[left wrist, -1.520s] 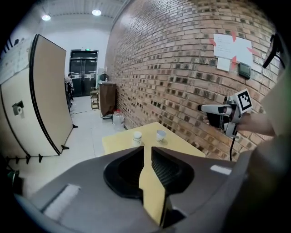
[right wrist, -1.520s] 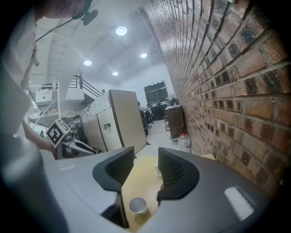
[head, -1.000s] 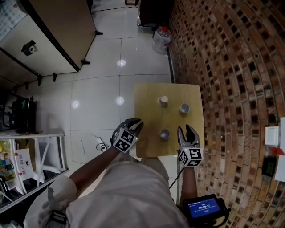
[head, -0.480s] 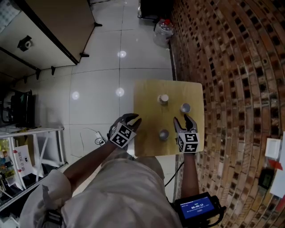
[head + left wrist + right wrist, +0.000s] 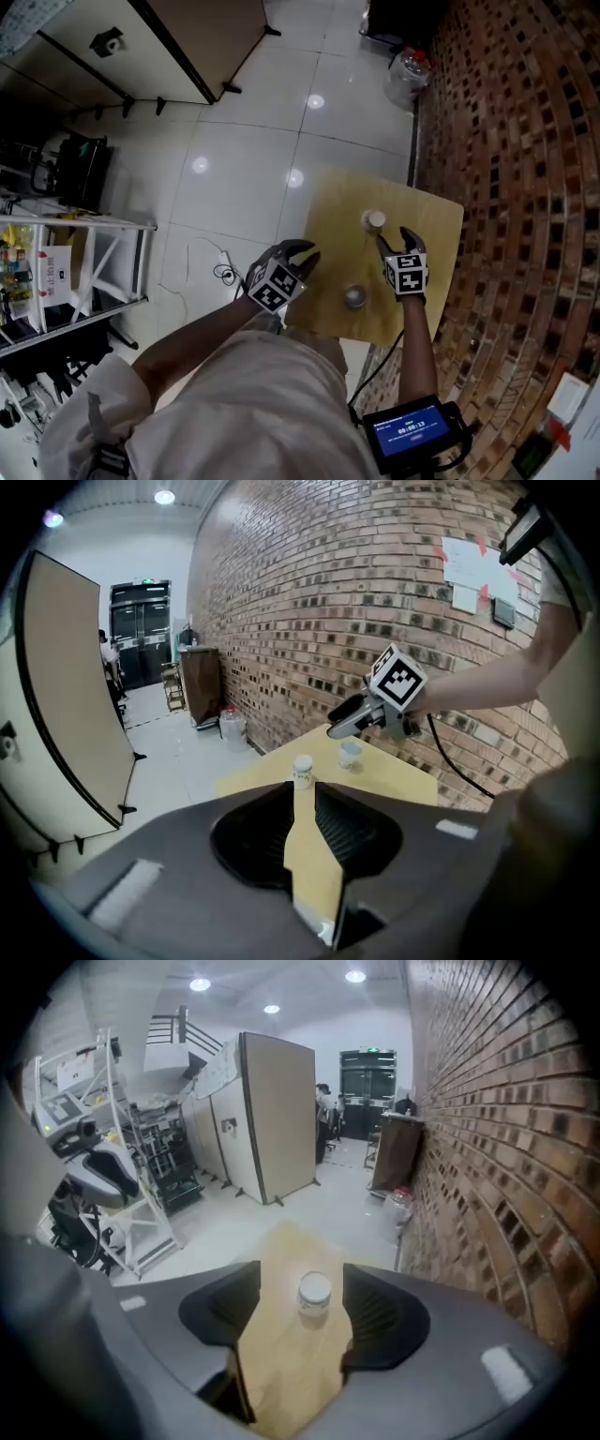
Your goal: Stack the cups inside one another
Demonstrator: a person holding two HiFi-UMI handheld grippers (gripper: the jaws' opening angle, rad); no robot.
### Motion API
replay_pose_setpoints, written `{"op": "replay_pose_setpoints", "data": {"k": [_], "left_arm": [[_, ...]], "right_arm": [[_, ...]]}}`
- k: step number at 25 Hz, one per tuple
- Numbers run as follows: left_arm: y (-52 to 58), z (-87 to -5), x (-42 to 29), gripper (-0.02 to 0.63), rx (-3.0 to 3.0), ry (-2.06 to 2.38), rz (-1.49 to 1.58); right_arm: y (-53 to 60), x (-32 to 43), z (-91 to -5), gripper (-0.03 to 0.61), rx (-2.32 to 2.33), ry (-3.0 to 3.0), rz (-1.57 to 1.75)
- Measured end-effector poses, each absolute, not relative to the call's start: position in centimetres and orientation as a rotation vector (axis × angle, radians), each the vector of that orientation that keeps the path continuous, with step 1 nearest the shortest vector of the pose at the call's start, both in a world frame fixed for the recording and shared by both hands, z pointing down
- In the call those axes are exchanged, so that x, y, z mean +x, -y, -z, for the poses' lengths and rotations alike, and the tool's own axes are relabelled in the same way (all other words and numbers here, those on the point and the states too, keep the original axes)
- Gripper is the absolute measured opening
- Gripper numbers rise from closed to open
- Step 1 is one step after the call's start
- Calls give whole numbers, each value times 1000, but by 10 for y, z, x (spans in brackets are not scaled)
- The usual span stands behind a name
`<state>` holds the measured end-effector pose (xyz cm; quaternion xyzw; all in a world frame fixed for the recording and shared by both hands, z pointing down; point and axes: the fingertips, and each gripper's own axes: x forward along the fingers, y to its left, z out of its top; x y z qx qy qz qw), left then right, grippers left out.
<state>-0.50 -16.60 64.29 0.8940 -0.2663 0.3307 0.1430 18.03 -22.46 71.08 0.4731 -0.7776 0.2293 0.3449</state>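
Hovering over the bench (image 5: 436,234), my right tongs (image 5: 393,236) have just been opening and stand wide. The white-topped cup (image 5: 374,220) sits upright in line between their jaws, untouched. My left tongs (image 5: 305,251) show a narrow gap with only bare bench in it, that cup well beyond their tips. A grey cup (image 5: 354,296) stands between my two tongs.
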Motion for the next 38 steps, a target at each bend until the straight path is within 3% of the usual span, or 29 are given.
{"op": "replay_pose_setpoints", "data": {"k": [4, 16, 23, 38], "left_arm": [[163, -642, -1, 91, 2546, 810, -930], [150, -653, -29, 89, 2433, 919, -953], [145, -662, -40, 91, 2397, 935, -986], [127, -654, -40, 91, 2406, 950, -1027]], "right_arm": [[246, 175, -755, 311, 1093, 1975, -576], [270, 162, -850, 310, 881, 1849, -548], [276, 165, -859, 265, 906, 1844, -489], [283, 152, -863, 275, 940, 1930, -420]]}}
